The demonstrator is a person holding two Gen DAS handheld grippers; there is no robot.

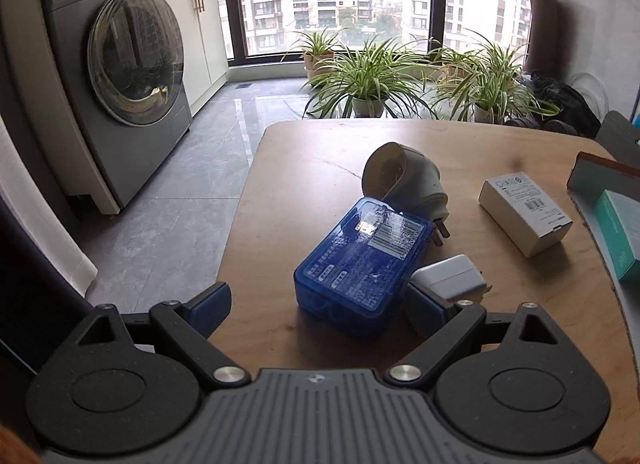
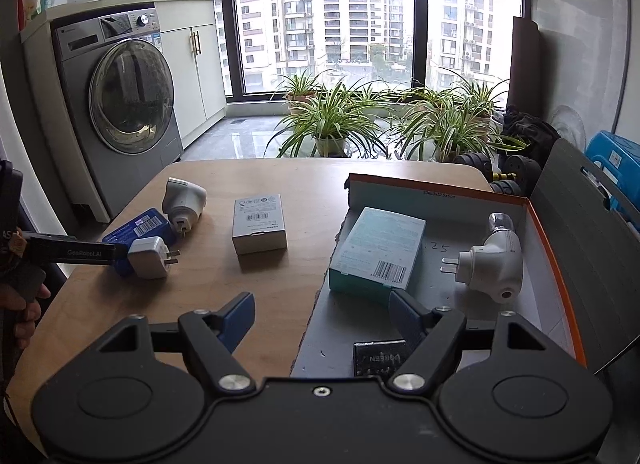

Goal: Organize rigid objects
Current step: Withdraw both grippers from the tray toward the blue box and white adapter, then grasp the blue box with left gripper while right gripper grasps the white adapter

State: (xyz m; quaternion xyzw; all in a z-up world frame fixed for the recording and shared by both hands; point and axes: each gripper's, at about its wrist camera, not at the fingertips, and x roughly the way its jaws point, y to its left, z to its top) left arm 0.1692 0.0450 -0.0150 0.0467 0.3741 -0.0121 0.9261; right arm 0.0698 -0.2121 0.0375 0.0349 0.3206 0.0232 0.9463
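A blue plastic case (image 1: 362,258) lies on the wooden table (image 1: 312,168), between the open fingers of my left gripper (image 1: 316,304). A small white charger (image 1: 450,278) lies by the right finger. A white plug adapter (image 1: 404,178) and a white box (image 1: 524,214) lie farther off. The same case (image 2: 138,230), charger (image 2: 150,256), adapter (image 2: 182,200) and white box (image 2: 260,224) show in the right wrist view. My right gripper (image 2: 322,318) is open and empty over the edge of an open cardboard box (image 2: 440,188) that holds a teal box (image 2: 378,252), a white adapter (image 2: 494,256) and a black box (image 2: 378,356).
A washing machine (image 1: 120,76) stands on the left of the floor. Potted plants (image 1: 368,76) stand past the table's far edge by the window. The cardboard box's grey lid (image 2: 576,224) stands open at the right. The left gripper's body (image 2: 72,252) reaches in from the left.
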